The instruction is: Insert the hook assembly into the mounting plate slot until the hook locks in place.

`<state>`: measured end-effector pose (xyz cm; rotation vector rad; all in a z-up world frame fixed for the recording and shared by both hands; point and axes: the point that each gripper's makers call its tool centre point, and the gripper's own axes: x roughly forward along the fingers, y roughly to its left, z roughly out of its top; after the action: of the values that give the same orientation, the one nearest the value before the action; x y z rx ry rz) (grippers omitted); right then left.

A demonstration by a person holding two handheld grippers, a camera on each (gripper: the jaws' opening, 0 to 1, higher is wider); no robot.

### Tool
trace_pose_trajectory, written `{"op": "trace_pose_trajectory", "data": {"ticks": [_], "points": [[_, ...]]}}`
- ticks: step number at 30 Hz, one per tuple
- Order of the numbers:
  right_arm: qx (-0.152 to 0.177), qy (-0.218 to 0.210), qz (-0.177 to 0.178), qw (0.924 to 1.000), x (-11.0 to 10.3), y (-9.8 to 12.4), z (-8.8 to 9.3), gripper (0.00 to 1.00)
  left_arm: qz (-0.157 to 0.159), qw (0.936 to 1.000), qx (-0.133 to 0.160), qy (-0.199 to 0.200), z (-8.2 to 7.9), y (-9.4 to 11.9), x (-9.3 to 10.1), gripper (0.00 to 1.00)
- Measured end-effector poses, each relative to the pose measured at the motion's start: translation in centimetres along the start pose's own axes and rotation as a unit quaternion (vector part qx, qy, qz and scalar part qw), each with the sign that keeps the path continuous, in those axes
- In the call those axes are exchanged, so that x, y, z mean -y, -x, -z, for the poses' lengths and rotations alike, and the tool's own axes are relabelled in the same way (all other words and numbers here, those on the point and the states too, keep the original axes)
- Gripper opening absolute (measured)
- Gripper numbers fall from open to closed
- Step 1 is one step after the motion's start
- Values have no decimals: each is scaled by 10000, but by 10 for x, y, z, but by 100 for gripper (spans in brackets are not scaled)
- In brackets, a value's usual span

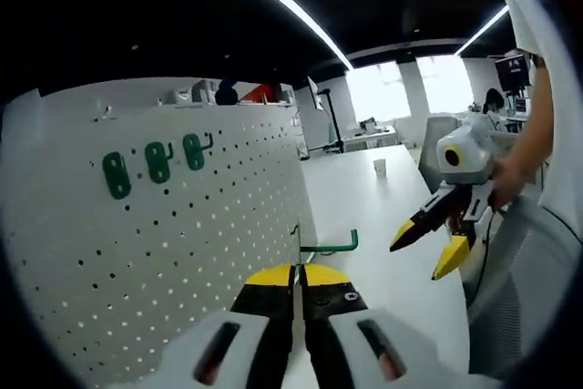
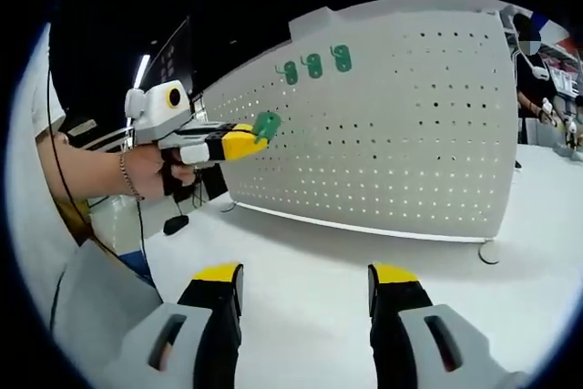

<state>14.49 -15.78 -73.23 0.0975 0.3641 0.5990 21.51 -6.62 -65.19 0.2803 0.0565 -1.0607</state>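
While the green hook sits pinched at the pegboard's edge, these lines cover how it should handle.

Hook: the green hook (image 1: 332, 245) is a small wire-and-plate piece; its bent arm sticks out sideways past the yellow tips in the left gripper view, and its flat green plate (image 2: 267, 124) shows at those tips in the right gripper view.
Where it is: right at the near edge of the white pegboard (image 1: 182, 243), at mid height, not yet seated as far as I can judge.
Left tongs: the left tongs (image 1: 296, 278) are closed narrow on the hook, jaws almost meeting.
Right tongs: the right tongs (image 2: 305, 281) stand wide apart with nothing between them, over the white counter (image 2: 301, 243), well apart from the board.
Hung hooks: three green hooks (image 1: 157, 161) already sit in a row high on the board.
Handling: likely light, stiff and hard; smooth plastic may twist in a narrow pinch.
Where to hold: on the flat plate, leaving the back tabs free to enter the holes.
Board: thin and free-standing, so a hard push could shift it; the spare tongs could steady it.
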Motion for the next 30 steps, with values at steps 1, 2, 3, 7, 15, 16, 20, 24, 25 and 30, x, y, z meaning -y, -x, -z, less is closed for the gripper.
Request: {"op": "trace_pose_trajectory", "data": {"ticks": [1,2,3,7,15,16,20,24,25,30], "points": [[24,-18,3,10000,0,0,-1,53,-14,10000,-3,0,0,2,1,2],[37,-31,-5,10000,-1,0,-2,53,-49,10000,18,28,-1,6,2,2],[37,-24,-10,10000,-1,0,-2,53,-73,9999,63,51,-3,9,2,2],[36,-2,-55,10000,-4,-1,-2,53,-224,9995,163,118,-9,21,1,2],[43,-1,-139,9999,-9,-1,-1,53,-459,9981,231,327,-4,43,2,2],[43,10,-138,9999,-9,-1,-1,53,-498,9977,271,384,-4,45,2,2],[40,12,-137,9999,-8,0,0,53,-635,9960,391,490,-7,55,4,2],[9,29,-139,9999,-9,1,1,53,-713,9946,466,587,-8,61,5,2],[5,30,-139,9999,-9,1,1,53,-748,9941,476,624,-8,62,4,2],[3,41,-152,9999,-10,0,1,53,-798,9938,484,610,-7,62,3,2]]}}
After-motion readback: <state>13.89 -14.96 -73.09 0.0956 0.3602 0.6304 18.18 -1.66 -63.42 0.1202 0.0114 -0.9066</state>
